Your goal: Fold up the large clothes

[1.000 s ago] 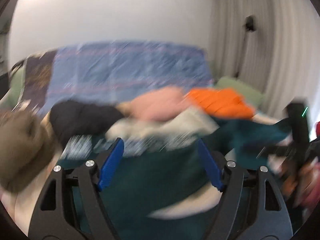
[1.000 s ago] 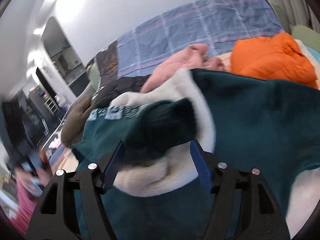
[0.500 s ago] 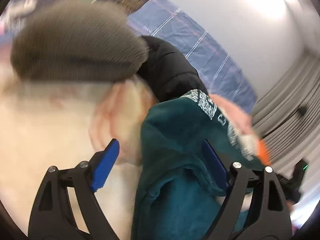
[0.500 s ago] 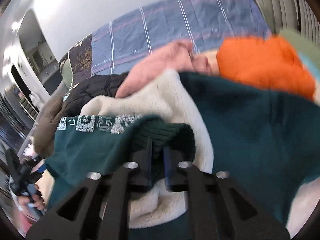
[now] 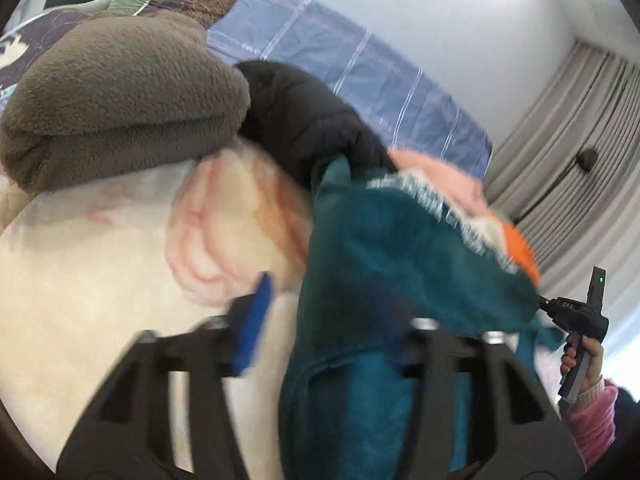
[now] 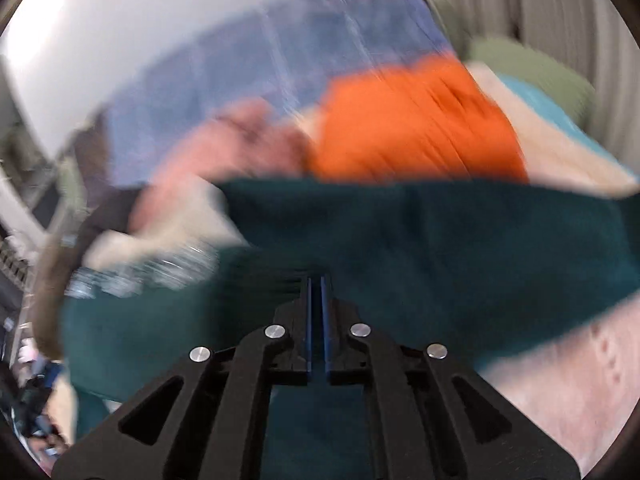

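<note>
Right tongs [image 6: 318, 292] clamped together on the green sweatshirt [image 6: 440, 248], pointing toward 12 o'clock. Left tongs [image 5: 332, 320] spread apart over its edge, bare cream blanket [image 5: 80, 280] at 9 o'clock.

A blue plaid blanket [image 5: 360, 76] lies behind the clothes pile; grey curtains [image 5: 572, 128] hang to the blanket's right.

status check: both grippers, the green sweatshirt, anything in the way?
Right gripper shut on the green sweatshirt. Left gripper open, sweatshirt edge between its fingers. Brown fleece and black jacket piled close behind.
</note>
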The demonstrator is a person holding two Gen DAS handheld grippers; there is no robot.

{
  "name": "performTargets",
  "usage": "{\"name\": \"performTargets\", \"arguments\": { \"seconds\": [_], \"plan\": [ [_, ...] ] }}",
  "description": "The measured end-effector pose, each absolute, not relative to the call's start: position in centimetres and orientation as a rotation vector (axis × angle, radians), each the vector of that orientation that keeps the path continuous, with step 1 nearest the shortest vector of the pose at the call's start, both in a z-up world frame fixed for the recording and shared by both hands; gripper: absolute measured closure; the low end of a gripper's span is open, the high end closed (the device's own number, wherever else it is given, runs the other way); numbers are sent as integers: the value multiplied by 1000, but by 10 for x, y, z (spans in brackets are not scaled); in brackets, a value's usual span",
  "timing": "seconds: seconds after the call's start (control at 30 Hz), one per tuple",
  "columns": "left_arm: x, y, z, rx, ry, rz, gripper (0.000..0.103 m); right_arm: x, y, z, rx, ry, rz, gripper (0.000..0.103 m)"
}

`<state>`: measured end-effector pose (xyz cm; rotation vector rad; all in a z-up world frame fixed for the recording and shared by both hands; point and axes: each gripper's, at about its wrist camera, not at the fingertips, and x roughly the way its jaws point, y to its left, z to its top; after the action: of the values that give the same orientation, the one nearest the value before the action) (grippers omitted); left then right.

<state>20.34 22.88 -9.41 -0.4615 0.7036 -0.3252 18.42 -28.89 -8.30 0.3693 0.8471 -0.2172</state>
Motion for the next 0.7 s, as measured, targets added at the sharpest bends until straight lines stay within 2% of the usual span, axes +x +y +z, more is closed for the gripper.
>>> {"name": "performTargets", "arguments": {
  "seconds": [0.03, 0.07, 0.13, 0.27, 0.3, 0.33, 0.4, 0.5, 0.53, 0.57, 0.6, 0.63, 0.67, 0.7],
  "plan": [
    [204, 225, -97, -441, 721, -321, 78, 182, -294, -84, 384, 842, -227, 97],
    [207, 222, -99, -431, 728, -318, 80, 177, -299, -82, 402, 825, -227, 97],
    [206, 220, -101, -411, 734, -305, 80, 172, -295, -70, 389, 789, -210, 94],
    [202, 221, -93, -407, 711, -299, 80, 166, -260, -34, 289, 654, -98, 79],
    [204, 223, -89, -419, 702, -299, 76, 168, -250, -29, 269, 632, -65, 69],
    [209, 227, -81, -449, 680, -283, 63, 170, -237, -25, 239, 619, -33, 62],
    [217, 229, -70, -474, 668, -261, 47, 179, -224, -26, 175, 645, -42, 50],
    [256, 222, -60, -438, 709, -271, 37, 189, -220, -48, 132, 705, -223, 38],
    [276, 217, -62, -432, 743, -274, 30, 193, -228, -56, 176, 711, -285, 36],
    [290, 213, -66, -430, 777, -289, 28, 194, -247, -70, 299, 717, -332, 34],
    [306, 208, -71, -429, 815, -301, 28, 195, -255, -76, 371, 728, -312, 41],
    [323, 203, -81, -432, 864, -293, 37, 199, -263, -87, 453, 765, -210, 85],
    [337, 198, -90, -437, 898, -302, 58, 200, -260, -88, 451, 788, -159, 91],
    [341, 197, -92, -447, 906, -321, 88, 195, -259, -84, 430, 759, -140, 93]
  ]
}}
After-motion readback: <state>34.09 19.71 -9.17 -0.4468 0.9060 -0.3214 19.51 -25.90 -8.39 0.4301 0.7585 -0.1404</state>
